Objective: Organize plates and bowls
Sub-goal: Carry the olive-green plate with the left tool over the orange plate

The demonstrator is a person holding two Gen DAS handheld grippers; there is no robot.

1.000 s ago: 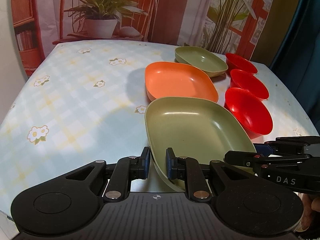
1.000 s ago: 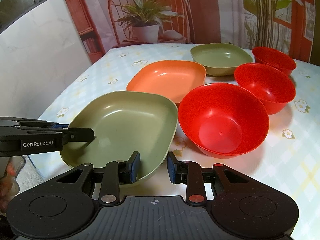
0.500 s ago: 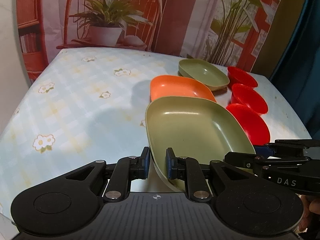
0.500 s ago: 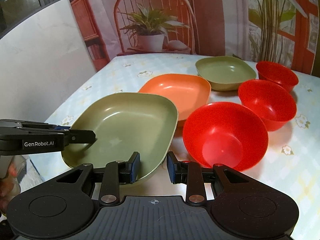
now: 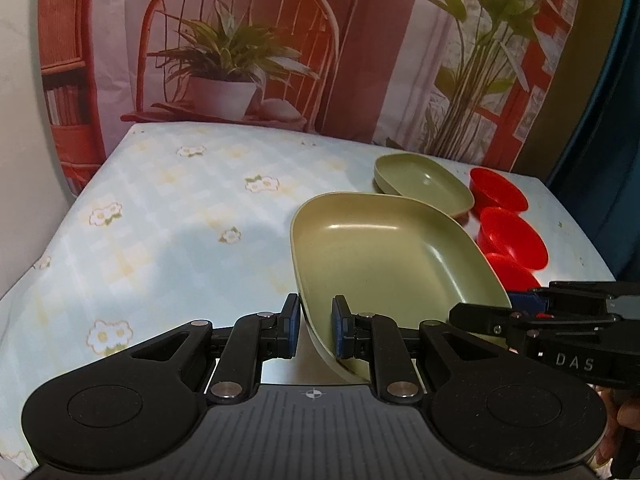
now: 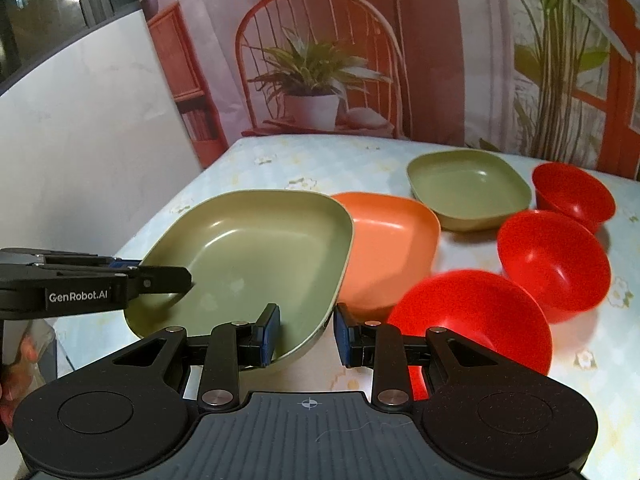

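With both of my grippers clamped on it, the big olive-green square plastic plate (image 6: 248, 256) is off the cloth and riding over the near edge of the orange square plastic plate (image 6: 388, 248). My left gripper (image 5: 316, 330) is squeezed almost fully together, pinching the plate's near rim between its blue pads. My right gripper (image 6: 306, 334) sits a touch wider, its jaws straddling the plate's other near corner, one pad inside the wall and one outside, and it looks like a firm hold.

Looking outward: the orange plate lies flat on the floral checked tablecloth (image 5: 168, 232), just beyond the one I'm carrying. Farther back sits a smaller olive-green square dish (image 6: 468, 188). Off to the right, three red round plastic bowls (image 6: 554, 264) stand in a row, each separate, none nested.

As I read it, this is the carry step: the large plate is being brought over to stack with the other plates. The next move calls for both hands travelling together so the plate stays level, centring it above the orange one, lowering until it seats, and only then opening the jaws. If one side releases early, the plate will tip. The bowls still need nesting afterwards.
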